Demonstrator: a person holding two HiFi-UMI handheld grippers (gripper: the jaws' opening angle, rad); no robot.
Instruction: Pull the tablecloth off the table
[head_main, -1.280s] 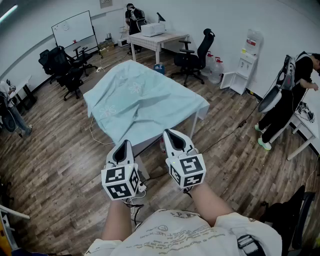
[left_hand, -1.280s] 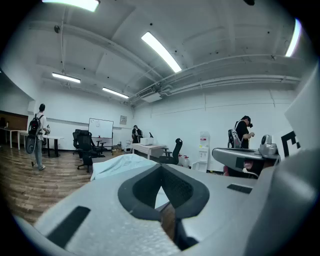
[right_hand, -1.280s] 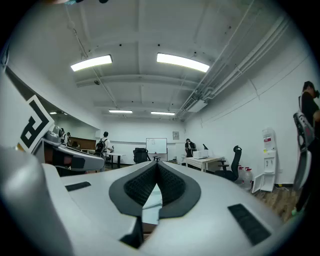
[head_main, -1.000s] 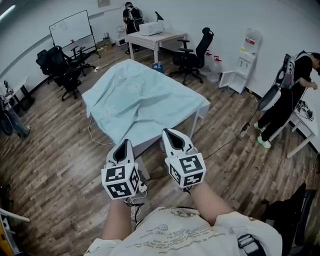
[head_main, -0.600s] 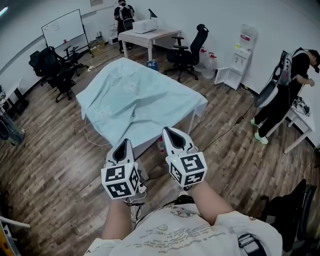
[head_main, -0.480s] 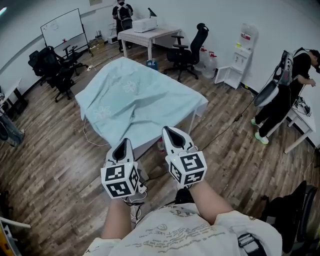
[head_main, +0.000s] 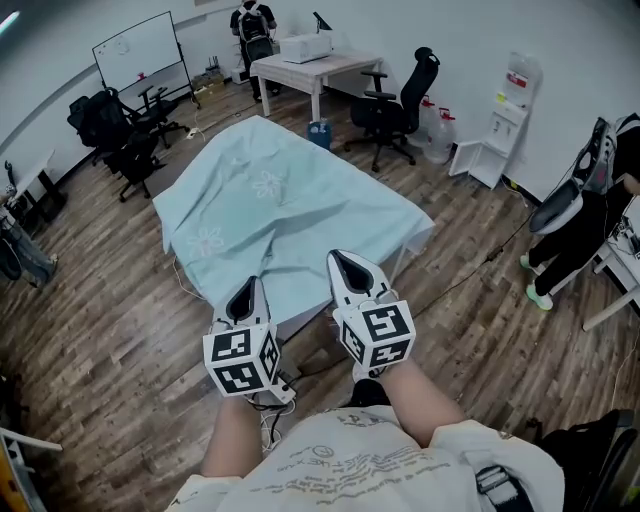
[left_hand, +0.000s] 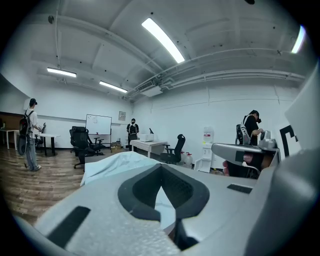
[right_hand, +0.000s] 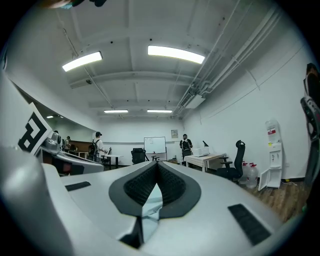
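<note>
A light blue tablecloth with faint flower prints covers a table in the middle of the room and hangs over its edges. Both grippers are held side by side just short of the near edge. The left gripper is shut and holds nothing. The right gripper is also shut and empty, its tip over the hanging near edge in the head view. In the left gripper view the cloth rises beyond the shut left gripper. In the right gripper view a sliver of cloth shows behind the shut right gripper.
A white desk with a printer, office chairs, a whiteboard and a water dispenser line the far walls. One person stands at the right, another at the back. Cables and a power strip lie on the wooden floor near the table.
The table and cloth have come closer in the head view, and the gripper tips now reach the cloth's near edge. Both grippers stay shut and side by side.
</note>
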